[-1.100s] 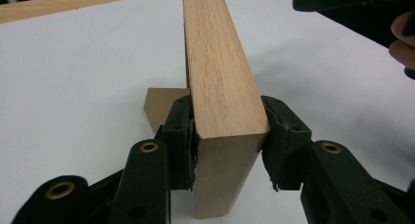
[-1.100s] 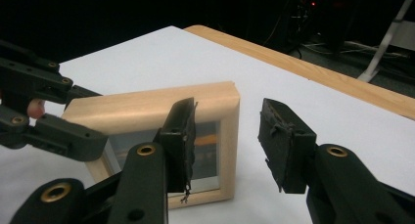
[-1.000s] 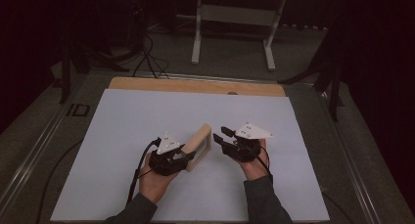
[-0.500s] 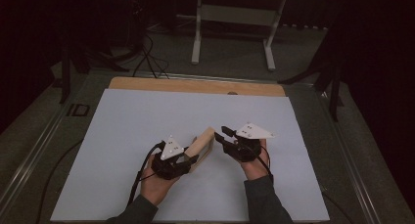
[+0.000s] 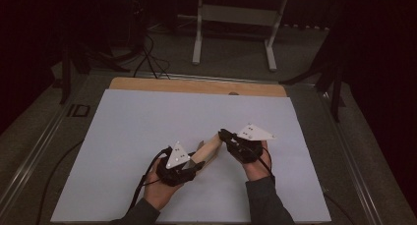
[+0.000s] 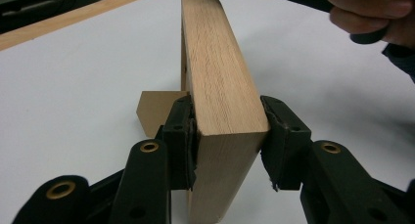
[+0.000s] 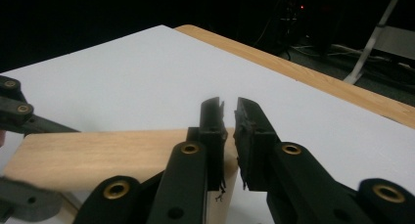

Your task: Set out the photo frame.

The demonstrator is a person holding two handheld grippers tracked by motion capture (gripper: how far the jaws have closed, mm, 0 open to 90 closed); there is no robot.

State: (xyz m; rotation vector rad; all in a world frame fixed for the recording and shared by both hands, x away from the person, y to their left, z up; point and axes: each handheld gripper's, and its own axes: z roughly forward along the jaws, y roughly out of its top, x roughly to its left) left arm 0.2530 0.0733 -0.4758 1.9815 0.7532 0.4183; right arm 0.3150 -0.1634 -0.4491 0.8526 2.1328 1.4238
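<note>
Dark floor, cables and a pale metal stand (image 5: 235, 18) lie beyond the far edge of the wide tabletop (image 5: 147, 117), whose wooden top is almost wholly covered by a white sheet, with a bare wood strip left along the far edge.

Toward the near edge, about midway between the side edges, a thick pale wooden board with a rounded end (image 5: 210, 147) is held off the sheet, slanting from the left hand up toward the right. A thinner tan piece (image 6: 155, 111) juts from its far face in the left gripper view; how it is joined I cannot tell.

Left tool (image 6: 228, 136): clenched on the board's near end, pads pressed flat against both broad faces. Right tool (image 7: 229, 117): its jaws have just been closing and now stand almost together at the board's other end. From the right gripper view the tips rise above the board's top edge with a slit of white sheet between them, so they seem to pinch nothing, or at most an edge lower down.

Judged from this, the risk lies with the right side: if the left tool lets go while the right has only a sliver, the board would pivot and drop onto the sheet.
</note>
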